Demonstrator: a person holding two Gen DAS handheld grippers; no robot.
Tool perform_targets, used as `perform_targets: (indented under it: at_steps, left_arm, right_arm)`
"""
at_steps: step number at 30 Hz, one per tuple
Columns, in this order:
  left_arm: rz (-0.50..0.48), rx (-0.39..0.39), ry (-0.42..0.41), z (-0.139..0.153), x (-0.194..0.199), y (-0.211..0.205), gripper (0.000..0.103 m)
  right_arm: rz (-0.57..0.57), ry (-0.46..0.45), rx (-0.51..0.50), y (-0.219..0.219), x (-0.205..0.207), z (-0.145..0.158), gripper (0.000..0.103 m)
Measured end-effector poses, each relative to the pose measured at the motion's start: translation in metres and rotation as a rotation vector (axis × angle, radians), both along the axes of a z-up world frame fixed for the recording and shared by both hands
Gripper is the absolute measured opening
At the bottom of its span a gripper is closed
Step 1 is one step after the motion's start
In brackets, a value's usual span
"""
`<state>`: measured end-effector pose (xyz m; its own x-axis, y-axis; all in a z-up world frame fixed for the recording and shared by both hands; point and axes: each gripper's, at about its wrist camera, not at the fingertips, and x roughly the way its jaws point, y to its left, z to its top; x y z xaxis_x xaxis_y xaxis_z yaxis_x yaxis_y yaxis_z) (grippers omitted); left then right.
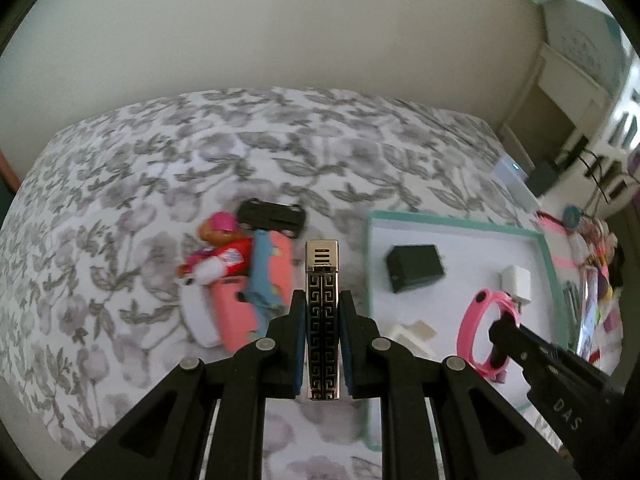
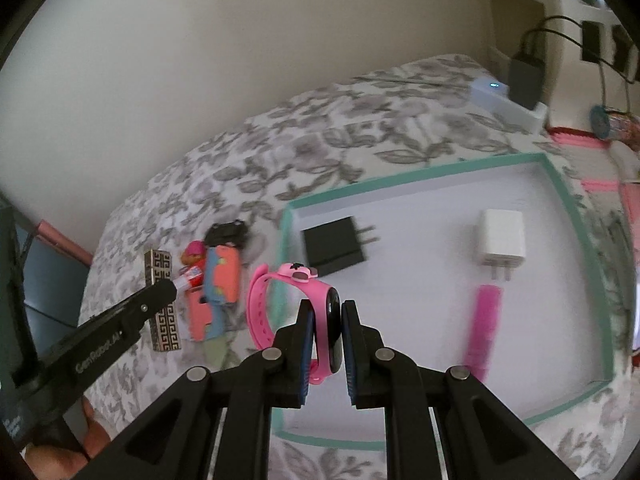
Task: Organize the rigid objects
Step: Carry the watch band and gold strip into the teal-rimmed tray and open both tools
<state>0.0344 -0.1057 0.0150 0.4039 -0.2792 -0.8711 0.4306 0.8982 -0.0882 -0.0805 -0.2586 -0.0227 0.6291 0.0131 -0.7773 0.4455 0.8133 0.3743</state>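
Teal-rimmed tray (image 2: 556, 176) w/ two chargers, maybe comb

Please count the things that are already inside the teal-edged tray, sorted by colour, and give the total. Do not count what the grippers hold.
In the tray:
Black: 1, the black charger
White: 1, the white charger
Pink: 1, the pink comb
Total: 3

A pale item shows near the tray's near edge in the left wrist view only; too unclear to count.

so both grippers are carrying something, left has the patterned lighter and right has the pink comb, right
Not quite. The left gripper does hold the patterned lighter, but the right gripper is shut on the pink watch, as the right wrist view shows. The pink comb lies in the teal-rimmed tray.
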Motion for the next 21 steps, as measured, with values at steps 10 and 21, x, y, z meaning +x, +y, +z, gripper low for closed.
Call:
perform_targets:
  at_steps: [10,21]
  left_arm:
    - [-0.148,0.023,0.006,-0.008,-0.031,-0.058,0.016]
    - [-0.266,0.052,0.022,-0.034,-0.055,-0.103,0.016]
  right_arm:
    - [-0.082,0.038,-0.004,-0.038,-0.02,-0.01,0.015]
    - [-0.217,0.128,-0.012,-0.085,-0.046,-0.03,0.015]
